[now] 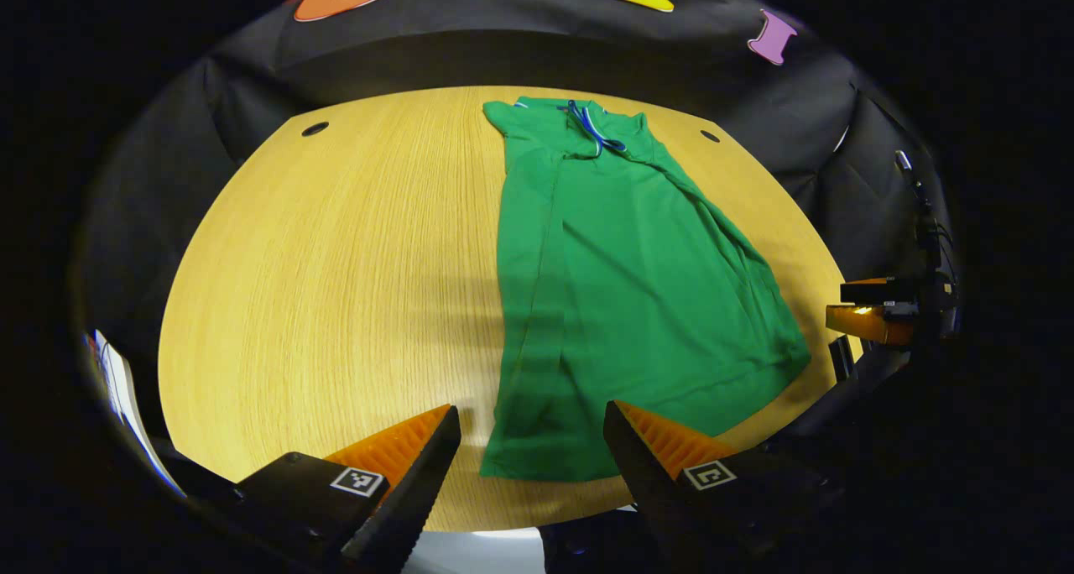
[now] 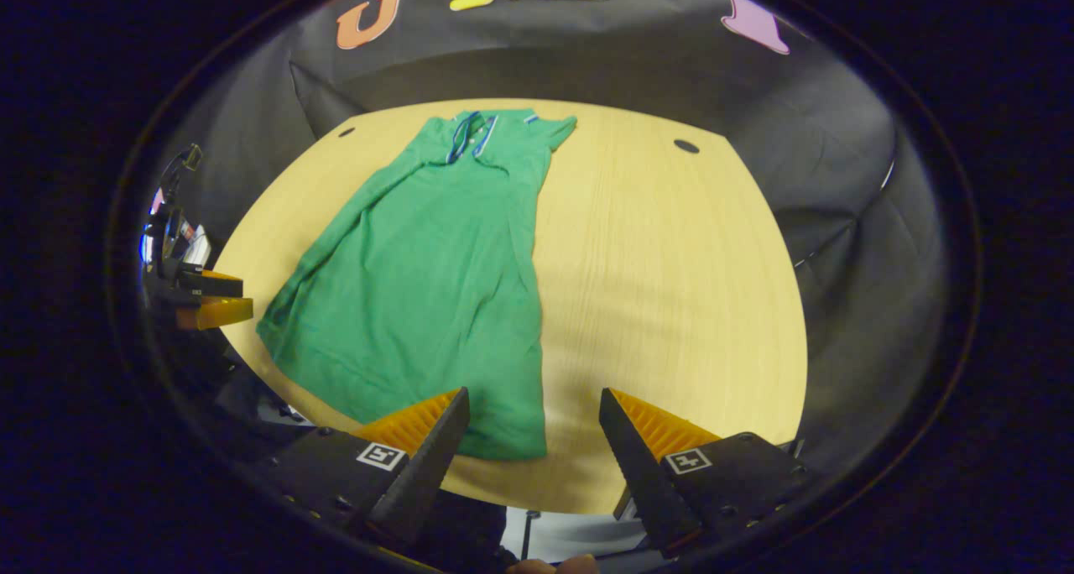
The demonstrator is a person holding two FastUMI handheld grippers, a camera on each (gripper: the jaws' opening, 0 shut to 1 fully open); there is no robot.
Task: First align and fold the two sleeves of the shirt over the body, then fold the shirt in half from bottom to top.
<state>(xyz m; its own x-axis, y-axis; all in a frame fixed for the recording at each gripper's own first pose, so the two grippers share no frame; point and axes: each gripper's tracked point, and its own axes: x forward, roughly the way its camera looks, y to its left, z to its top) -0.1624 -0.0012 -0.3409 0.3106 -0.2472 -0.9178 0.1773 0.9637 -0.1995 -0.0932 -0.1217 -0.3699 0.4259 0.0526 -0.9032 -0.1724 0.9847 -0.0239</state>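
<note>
With both sleeves already lying folded over the body, I read the next step as the bottom-to-top fold, which fits how I'm holding both tools back at the hem end. Left gripper [image 1: 532,427]: jaws apart, nothing between them, hanging above the table; the shirt's [image 1: 621,289] hem corner sits just ahead of the gap, cloth running away from the jaws toward the collar [image 1: 591,129] at the far end. Right gripper [image 2: 534,413]: jaws also apart and empty, the other hem corner just ahead of its left finger, body stretching away and leftward. My judgement: each tool is staged over its own corner so both can pinch and lift evenly. Wooden table [image 1: 336,263] is flat, light grain, two cable holes [image 1: 315,128] near the far edge. Black cloth wall behind.
</note>
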